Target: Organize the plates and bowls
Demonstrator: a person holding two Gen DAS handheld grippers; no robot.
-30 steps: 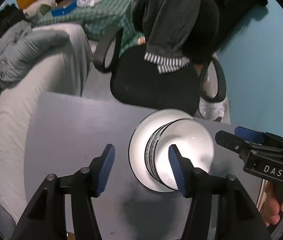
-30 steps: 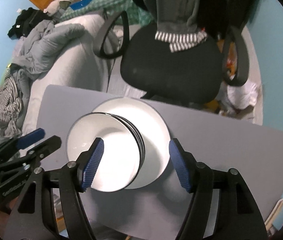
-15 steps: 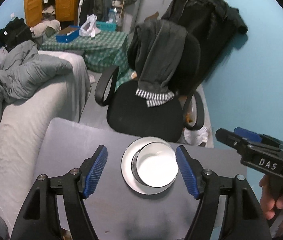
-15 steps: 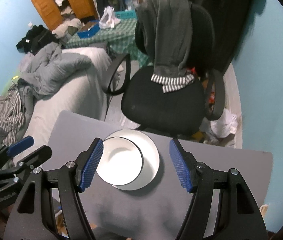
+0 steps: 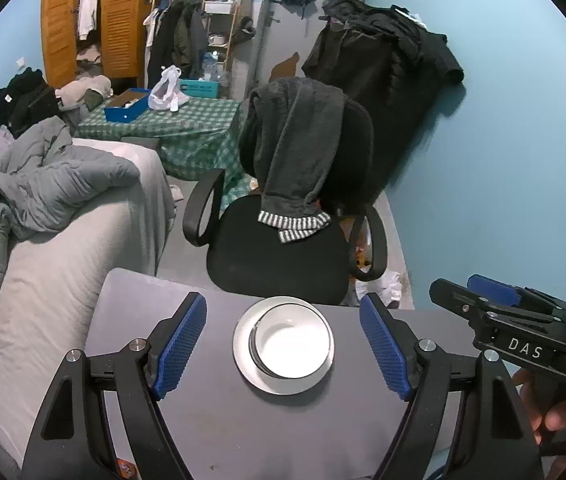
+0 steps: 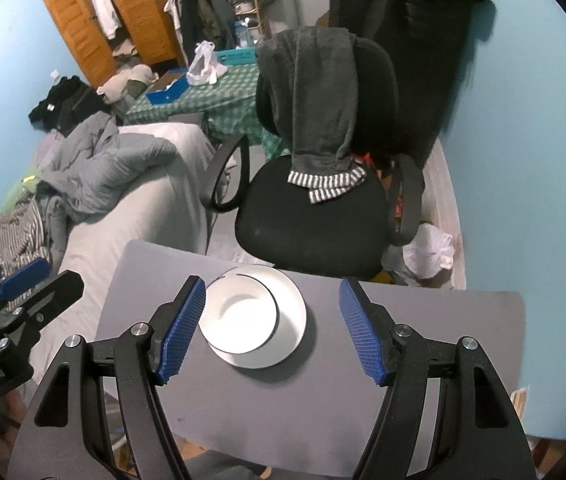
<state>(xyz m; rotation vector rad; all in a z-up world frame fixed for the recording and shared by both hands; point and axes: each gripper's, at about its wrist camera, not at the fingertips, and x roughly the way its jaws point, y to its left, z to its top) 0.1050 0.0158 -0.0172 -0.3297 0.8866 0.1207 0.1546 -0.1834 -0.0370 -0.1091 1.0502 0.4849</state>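
Note:
A white bowl (image 5: 293, 344) with a dark rim sits nested in a stack on a white plate (image 5: 243, 356) near the far edge of the grey table (image 5: 155, 320). High above it my left gripper (image 5: 282, 300) hangs with its jaws opening, and nothing is between its blue pads (image 5: 179, 344). In the right wrist view the same bowl (image 6: 239, 316) rests on the left part of the plate (image 6: 293, 312). My right gripper (image 6: 272, 284) is open and empty above them. Each gripper shows at the edge of the other's view.
A black office chair (image 5: 283, 248) draped with a grey garment stands just beyond the table's far edge. To the left lies a grey bed (image 5: 63, 260) with heaped bedding. A blue wall (image 5: 483, 160) is on the right. A hand (image 5: 563, 412) holds the right gripper's handle.
Both grippers have risen and pulled back from the stack, which now looks small and far below. The left jaws have spread wider. Bowl and plate have stayed in place.

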